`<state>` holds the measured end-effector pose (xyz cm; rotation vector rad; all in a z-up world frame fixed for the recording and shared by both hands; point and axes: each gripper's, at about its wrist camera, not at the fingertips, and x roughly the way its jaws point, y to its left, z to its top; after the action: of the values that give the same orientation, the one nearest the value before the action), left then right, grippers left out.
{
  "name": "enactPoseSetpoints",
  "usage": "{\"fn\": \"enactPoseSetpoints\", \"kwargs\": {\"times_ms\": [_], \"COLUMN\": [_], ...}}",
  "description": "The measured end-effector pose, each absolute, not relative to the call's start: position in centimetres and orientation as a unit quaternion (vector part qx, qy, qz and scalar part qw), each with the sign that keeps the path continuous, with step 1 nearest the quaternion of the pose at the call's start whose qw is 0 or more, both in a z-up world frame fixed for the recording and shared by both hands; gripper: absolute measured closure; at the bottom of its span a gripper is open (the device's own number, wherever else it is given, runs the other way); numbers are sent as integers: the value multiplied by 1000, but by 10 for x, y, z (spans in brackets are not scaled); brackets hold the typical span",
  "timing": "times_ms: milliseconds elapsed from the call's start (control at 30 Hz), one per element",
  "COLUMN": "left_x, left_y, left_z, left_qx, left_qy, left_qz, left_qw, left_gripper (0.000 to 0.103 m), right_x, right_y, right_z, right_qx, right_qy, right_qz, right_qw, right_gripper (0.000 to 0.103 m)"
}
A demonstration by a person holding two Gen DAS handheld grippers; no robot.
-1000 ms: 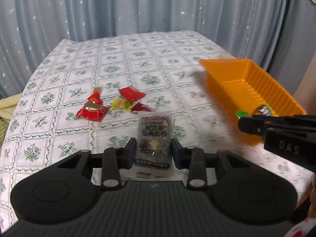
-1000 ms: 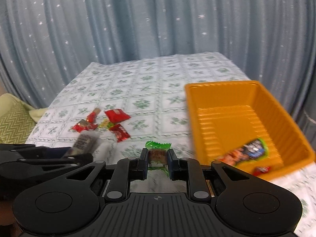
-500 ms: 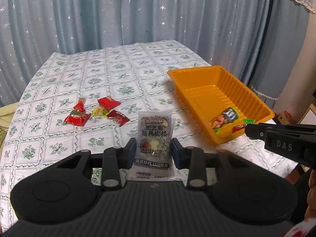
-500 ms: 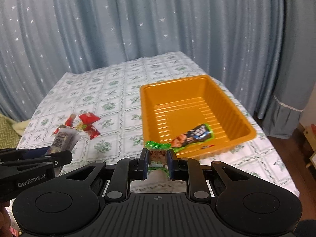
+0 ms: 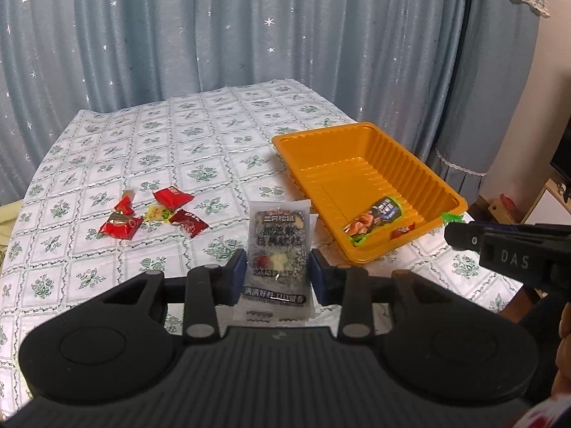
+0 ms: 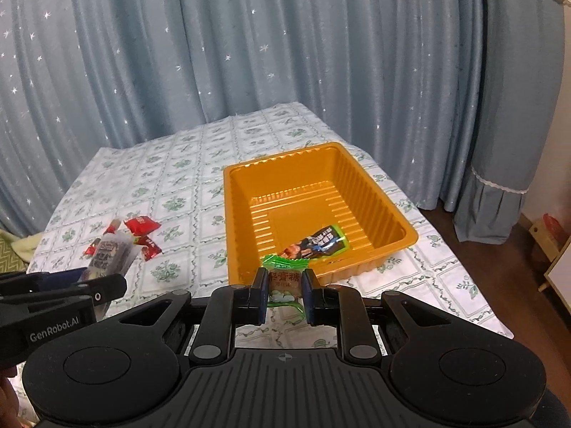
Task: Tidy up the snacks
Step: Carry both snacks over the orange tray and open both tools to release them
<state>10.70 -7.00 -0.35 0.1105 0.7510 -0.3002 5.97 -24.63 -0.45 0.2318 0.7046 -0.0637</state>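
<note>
My left gripper (image 5: 278, 271) is shut on a clear packet with dark print (image 5: 277, 249), held above the table's near side, left of the orange tray (image 5: 421, 171). My right gripper (image 6: 284, 285) is shut on a green-wrapped candy (image 6: 284, 278), held over the tray's (image 6: 378, 192) near rim. In the tray lie a dark snack bag (image 6: 321, 243) and a small red piece (image 5: 402, 231). Several red snacks (image 5: 119, 226) and a yellow-green candy (image 5: 157, 213) lie loose on the cloth to the left. The left gripper with its packet (image 6: 109, 255) shows at the left of the right wrist view.
The table carries a white cloth with green flower squares (image 5: 200, 135). Blue starred curtains (image 5: 249, 25) hang behind it. Right of the table the floor drops away, with wooden furniture (image 6: 556, 253) near the wall. The right gripper's side (image 5: 506, 256) crosses the left wrist view's right edge.
Both grippers have risen and pulled back with their snacks still held; the tray has slid leftward and farther off in both views, showing its whole inside.
</note>
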Motion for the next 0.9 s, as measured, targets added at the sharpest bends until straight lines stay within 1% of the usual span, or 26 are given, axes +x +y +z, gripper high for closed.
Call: {"fn": "enactPoseSetpoints", "kwargs": {"times_ms": [467, 900], "left_x": [117, 157], "left_y": [-92, -133], "left_z": [1, 5], "left_qx": [62, 63], "left_qy": [361, 356], "left_qz": [-173, -206], "left_qw": [914, 909], "left_gripper": [69, 69], "right_x": [62, 96], "right_y": [-261, -299], "right_z": [2, 6], "right_qx": [120, 126], "right_qy": [337, 336], "right_qz": [-50, -77], "right_qw": [932, 930], "right_gripper": [83, 83]}}
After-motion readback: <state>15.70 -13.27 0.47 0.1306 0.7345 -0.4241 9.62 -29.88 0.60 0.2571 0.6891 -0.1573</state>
